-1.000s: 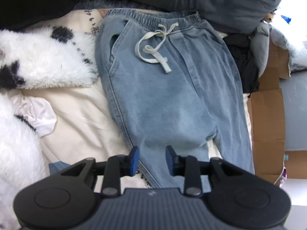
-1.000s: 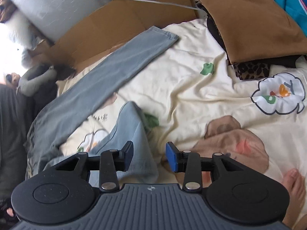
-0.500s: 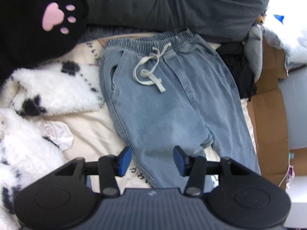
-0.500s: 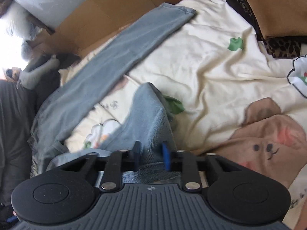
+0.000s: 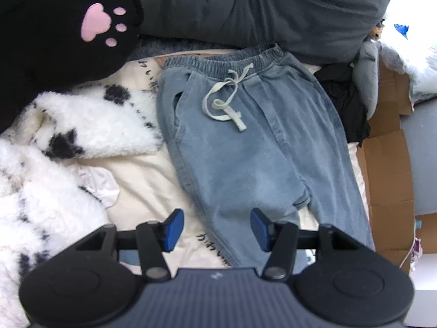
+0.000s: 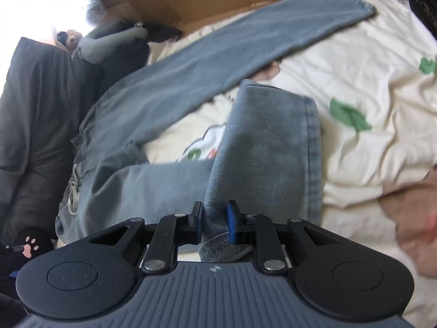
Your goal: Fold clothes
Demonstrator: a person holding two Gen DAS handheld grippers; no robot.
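Jeans (image 5: 245, 142) lie flat on the cream bedsheet (image 5: 147, 180), waistband at twelve o'clock. Left gripper (image 5: 215, 227) hovers above them, pads apart — right gripper (image 6: 214, 217) is clamped on a lifted trouser leg (image 6: 267, 147) (hem at one o'clock).

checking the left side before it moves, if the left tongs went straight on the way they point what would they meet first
Most likely the blue jeans: the open left tongs hang over the thigh of one leg, with nothing between them and the denim. Depth is hard to judge, but the way down looks free.

A home bedroom: a cartoon-print bedsheet (image 6: 355, 63), grey pillow (image 5: 273, 8), fluffy blanket (image 5: 90, 120) and paw-print plush (image 5: 68, 27).
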